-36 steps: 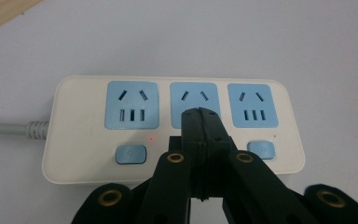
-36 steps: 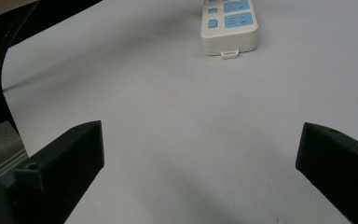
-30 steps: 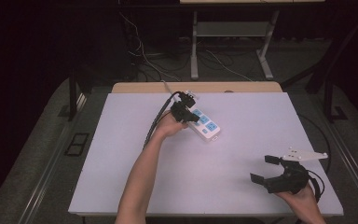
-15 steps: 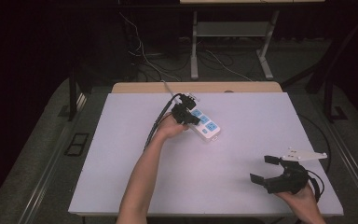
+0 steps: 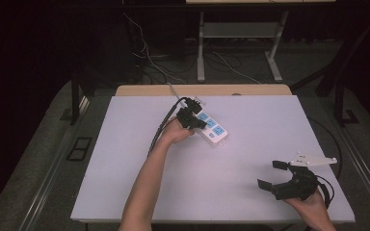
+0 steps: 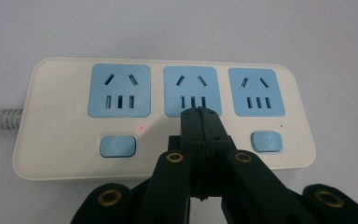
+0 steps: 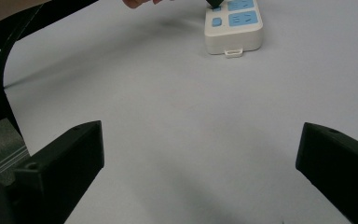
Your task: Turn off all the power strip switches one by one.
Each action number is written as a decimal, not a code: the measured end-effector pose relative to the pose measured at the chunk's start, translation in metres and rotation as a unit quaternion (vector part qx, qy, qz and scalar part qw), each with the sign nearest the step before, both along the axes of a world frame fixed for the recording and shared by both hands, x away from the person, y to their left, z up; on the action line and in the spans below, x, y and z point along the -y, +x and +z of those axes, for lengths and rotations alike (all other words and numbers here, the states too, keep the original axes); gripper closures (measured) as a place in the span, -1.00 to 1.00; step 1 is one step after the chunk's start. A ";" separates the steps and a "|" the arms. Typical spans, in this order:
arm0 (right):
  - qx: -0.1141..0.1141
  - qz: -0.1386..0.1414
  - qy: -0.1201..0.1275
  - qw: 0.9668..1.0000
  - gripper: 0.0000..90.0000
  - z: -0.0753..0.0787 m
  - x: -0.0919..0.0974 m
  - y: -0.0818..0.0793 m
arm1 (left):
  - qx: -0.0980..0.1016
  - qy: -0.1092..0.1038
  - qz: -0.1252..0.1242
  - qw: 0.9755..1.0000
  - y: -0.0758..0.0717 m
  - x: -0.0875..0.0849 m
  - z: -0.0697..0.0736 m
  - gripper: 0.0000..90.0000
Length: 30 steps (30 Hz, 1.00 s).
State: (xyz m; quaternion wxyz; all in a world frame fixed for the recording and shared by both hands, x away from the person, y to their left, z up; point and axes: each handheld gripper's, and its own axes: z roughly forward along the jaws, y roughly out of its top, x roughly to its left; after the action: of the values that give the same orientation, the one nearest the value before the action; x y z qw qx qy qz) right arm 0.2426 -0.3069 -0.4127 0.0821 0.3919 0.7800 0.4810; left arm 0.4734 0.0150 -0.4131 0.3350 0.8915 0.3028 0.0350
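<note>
White tabletop [image 5: 250, 192]: the left gripper [image 6: 199, 112], jaws pressed together, tips over the power strip's [image 6: 65, 116] middle button; a red light [image 6: 141, 127] glows by the left button [image 6: 117, 146]. Right gripper [image 5: 275, 174] idles, jaws apart, well away; other switches probably remain

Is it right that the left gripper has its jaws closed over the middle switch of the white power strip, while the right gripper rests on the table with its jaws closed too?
Not quite. The right gripper has its jaws wide open, as the right gripper view shows. The rest holds: the left gripper is closed over the middle switch of the white power strip.
</note>
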 end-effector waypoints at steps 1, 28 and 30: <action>0.000 0.000 0.000 1.000 -0.98 0.000 0.000 0.000 | 0.001 0.001 0.000 1.000 0.000 0.000 0.000 0.99; 0.002 -0.002 0.001 1.000 -0.98 0.000 0.001 0.000 | 0.000 0.010 0.012 1.000 -0.002 0.002 0.000 0.99; 0.001 -0.002 0.000 1.000 -0.98 0.000 0.001 0.001 | -0.004 0.004 0.014 1.000 -0.001 0.001 0.000 0.99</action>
State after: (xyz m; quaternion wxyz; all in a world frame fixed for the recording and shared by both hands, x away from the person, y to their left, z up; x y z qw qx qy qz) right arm 0.2435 -0.3080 -0.4128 0.0837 0.3931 0.7788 0.4815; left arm 0.4724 0.0138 -0.4132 0.3298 0.8888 0.3160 0.0377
